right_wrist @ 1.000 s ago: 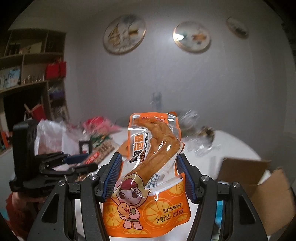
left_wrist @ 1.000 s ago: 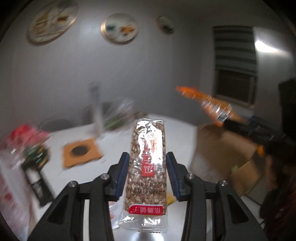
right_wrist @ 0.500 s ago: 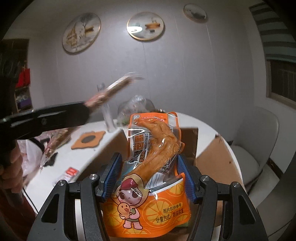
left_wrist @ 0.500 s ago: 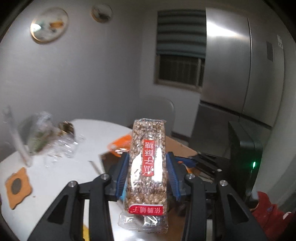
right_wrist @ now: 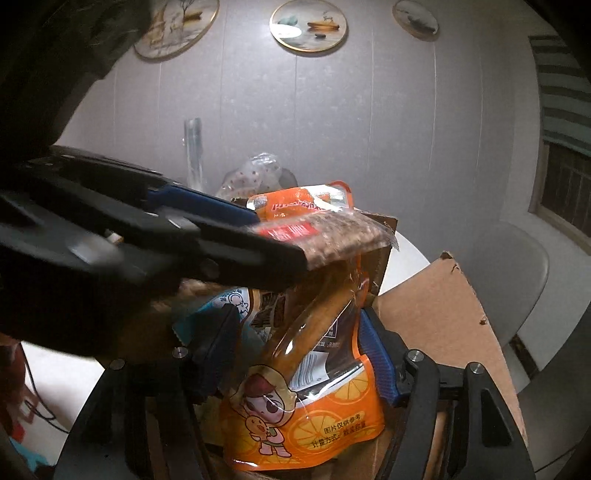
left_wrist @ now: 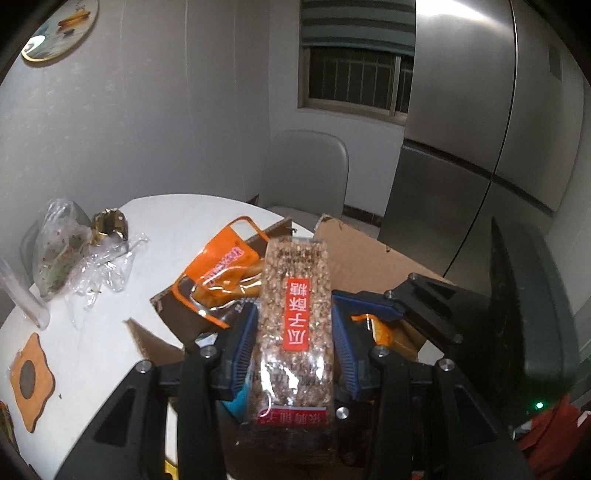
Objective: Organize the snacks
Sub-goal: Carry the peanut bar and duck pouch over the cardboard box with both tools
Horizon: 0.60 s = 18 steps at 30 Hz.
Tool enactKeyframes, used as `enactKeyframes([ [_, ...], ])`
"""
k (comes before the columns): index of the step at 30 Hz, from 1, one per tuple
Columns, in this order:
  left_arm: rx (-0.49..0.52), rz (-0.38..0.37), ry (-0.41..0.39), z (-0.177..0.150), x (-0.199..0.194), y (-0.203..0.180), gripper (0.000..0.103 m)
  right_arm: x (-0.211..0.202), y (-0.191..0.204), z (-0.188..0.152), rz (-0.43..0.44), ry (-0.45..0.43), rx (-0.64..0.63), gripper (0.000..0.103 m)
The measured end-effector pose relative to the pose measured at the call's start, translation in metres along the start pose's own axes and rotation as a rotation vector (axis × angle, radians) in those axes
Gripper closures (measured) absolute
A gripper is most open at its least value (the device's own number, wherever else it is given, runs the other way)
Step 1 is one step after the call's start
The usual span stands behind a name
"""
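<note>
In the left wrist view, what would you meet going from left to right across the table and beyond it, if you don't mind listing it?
Orange coaster → clear plastic bag → orange snack pouch → peanut brittle bar in the left gripper → cardboard box flap.

the right gripper point(right_wrist: 295, 354) pointed down over an open cardboard box point(right_wrist: 436, 317), its jaws opening with the orange snack pouch point(right_wrist: 306, 373) between the blue pads, the left pad apart from it. the left gripper point(right_wrist: 280, 240) reached in from the left, blurred, above the pouch, clamped on a peanut brittle bar point(right_wrist: 340, 232) over the box. behind, on the white table point(right_wrist: 410, 254), a clear plastic bag point(right_wrist: 258, 173) lay beside a clear tube point(right_wrist: 194, 147). three round plates point(right_wrist: 308, 24) hung on the far wall.
</note>
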<state>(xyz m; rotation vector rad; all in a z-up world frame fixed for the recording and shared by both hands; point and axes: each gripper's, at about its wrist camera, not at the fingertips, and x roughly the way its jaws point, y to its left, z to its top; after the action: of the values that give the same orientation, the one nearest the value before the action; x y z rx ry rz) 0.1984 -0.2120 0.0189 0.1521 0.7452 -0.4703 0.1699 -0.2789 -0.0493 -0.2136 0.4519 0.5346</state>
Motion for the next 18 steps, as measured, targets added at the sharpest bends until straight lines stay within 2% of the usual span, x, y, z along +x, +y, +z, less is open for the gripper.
enactKeyframes([
  [6,0.027,0.013,0.038,-0.002,0.009,-0.004,0.065,0.005,-0.002,-0.002,0.014,0.039,0.009,0.039],
  [18,0.034,0.020,0.037,-0.011,0.013,-0.001,0.065,0.002,0.009,-0.017,-0.026,0.057,-0.075,0.039],
])
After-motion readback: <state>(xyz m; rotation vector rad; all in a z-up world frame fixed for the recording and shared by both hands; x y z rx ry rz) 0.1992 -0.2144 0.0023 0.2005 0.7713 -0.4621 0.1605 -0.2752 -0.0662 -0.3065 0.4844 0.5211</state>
